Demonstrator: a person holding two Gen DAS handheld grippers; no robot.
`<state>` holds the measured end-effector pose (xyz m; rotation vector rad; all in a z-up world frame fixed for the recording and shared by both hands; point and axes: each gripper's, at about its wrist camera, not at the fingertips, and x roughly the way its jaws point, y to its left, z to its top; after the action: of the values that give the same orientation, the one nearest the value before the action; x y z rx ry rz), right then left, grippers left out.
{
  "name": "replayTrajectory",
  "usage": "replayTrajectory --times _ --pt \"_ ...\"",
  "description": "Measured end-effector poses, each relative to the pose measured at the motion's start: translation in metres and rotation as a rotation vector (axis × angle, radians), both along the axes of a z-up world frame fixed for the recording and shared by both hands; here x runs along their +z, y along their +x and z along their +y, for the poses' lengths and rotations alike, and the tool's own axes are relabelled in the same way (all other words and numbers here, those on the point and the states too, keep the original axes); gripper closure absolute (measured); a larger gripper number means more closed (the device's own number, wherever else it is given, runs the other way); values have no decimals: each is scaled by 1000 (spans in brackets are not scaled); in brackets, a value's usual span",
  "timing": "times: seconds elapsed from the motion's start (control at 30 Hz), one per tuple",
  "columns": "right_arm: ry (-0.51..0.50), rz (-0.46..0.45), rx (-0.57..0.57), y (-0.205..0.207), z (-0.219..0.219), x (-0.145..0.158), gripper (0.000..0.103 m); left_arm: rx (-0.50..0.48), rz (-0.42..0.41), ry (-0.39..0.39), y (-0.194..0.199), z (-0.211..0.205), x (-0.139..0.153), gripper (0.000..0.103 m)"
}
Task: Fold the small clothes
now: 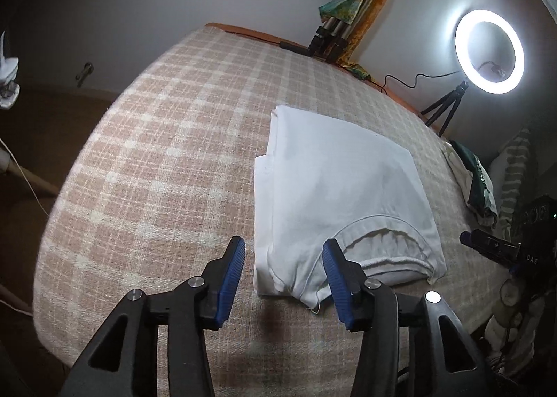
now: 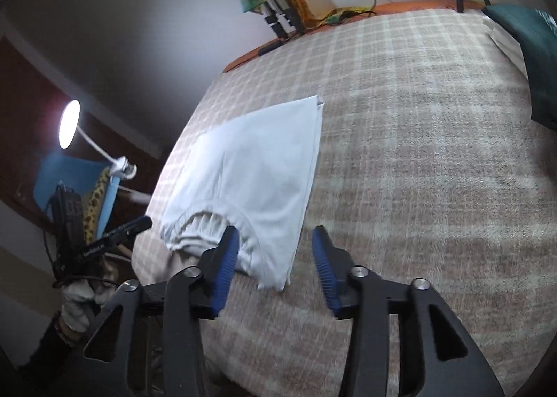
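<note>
Looking through your left wrist view, you see the folded white T-shirt (image 1: 334, 195) lying flat on the checked bed cover (image 1: 156, 153), right of the frame's middle. Its long axis runs from the collar at the lower centre up toward the far upper edge, and the neck opening points down at you. Your left gripper (image 1: 283, 247) has its fingers parted, the blue pads (image 1: 231, 278) clear of the cloth, with the shirt's near left corner lying between them and nothing gripped. At the right edge a dark device shows letters that read roughly "DAS"; the rest is too small to tell.

In the right wrist view the T-shirt (image 2: 257, 174) sits left of centre, collar at the lower left. Your right gripper (image 2: 275, 240) stands parted too, empty, the shirt's near right corner between its fingers. A ring light (image 1: 489, 50) glows at upper right in the left view.
</note>
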<state>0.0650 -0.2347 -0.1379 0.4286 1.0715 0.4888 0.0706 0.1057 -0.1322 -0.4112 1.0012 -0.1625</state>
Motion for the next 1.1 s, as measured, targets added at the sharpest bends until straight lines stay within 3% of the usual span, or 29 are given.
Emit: replayTrajectory --times 0.13,0.23,0.3,0.37,0.5,0.63,0.87,1.0,1.1 --pt "27 41 -15 18 -3 -13 58 30 31 -51 15 7 -9 43" --pt "34 58 -42 31 -8 -19 58 89 33 -72 24 15 -11 45" --pt "45 41 -60 36 -8 -18 57 102 12 -77 31 16 -5 52" --pt "56 0 -63 42 -5 -12 57 97 -25 -70 40 11 4 59" --pt "26 -68 -37 57 16 -2 57 66 -55 -33 59 -5 13 62" --pt "-38 -59 -20 74 36 -10 57 74 -27 -72 77 -8 1 62" --pt "6 -114 18 104 54 -3 57 -14 -69 -119 114 -45 9 62" --pt "-46 -114 52 121 74 -10 60 -13 -41 -79 139 -63 -8 62" --pt "-91 -77 30 134 73 -27 60 27 -2 -67 149 -54 -26 62"
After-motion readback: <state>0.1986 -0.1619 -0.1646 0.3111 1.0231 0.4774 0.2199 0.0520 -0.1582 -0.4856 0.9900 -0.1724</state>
